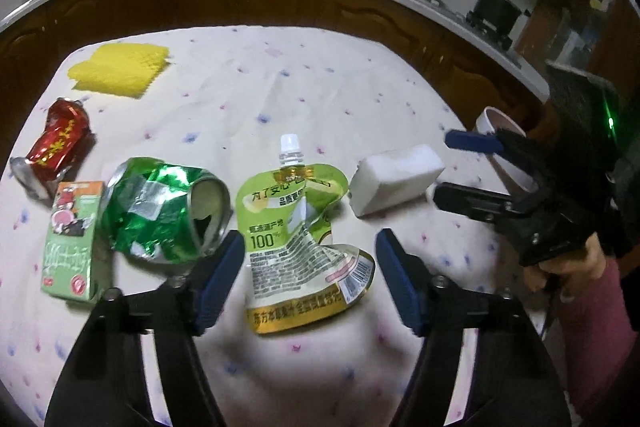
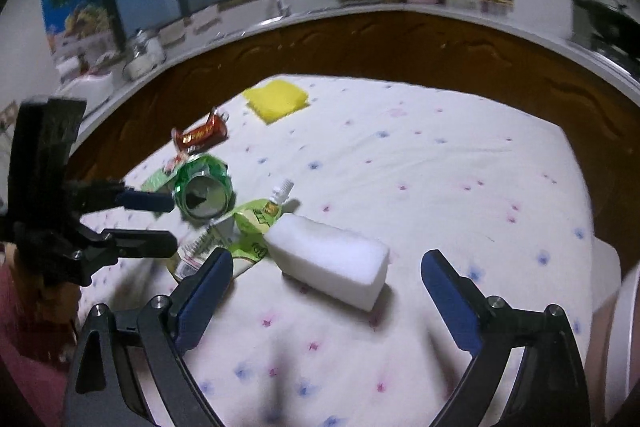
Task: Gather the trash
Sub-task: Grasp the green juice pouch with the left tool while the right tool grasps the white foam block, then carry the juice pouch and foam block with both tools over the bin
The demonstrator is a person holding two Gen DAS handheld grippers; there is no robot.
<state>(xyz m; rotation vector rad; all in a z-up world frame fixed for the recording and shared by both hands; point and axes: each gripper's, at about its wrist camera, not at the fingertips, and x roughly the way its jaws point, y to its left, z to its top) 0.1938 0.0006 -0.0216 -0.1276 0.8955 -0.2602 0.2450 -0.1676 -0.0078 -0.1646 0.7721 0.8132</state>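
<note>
Nearest my left gripper (image 1: 310,281), the green pouch (image 1: 298,243) lies flat on the cloth (image 1: 320,87) between its spread blue pads; neither pad touches it. The pouch is crumpled, its cap off, and I can't tell if anything is left inside. Just left of it lies the green can (image 1: 160,207), crushed, its open mouth turned toward the pouch. Against the can's far side stands a small green carton (image 1: 74,239), and beyond that lies a flattened red can (image 1: 56,151).

My right gripper (image 2: 326,291) is tilted down over the cloth, jaws wide, with nothing between them. The white block (image 2: 332,259) lies just ahead of its pads, one end touching the pouch. A pink sleeve (image 1: 592,327) shows behind that gripper's handle.

Farther back a yellow sponge (image 1: 120,71) sits alone near the cloth's far edge. A white-rimmed bin (image 1: 504,143) stands at the right edge, I think; its inside is hidden.
</note>
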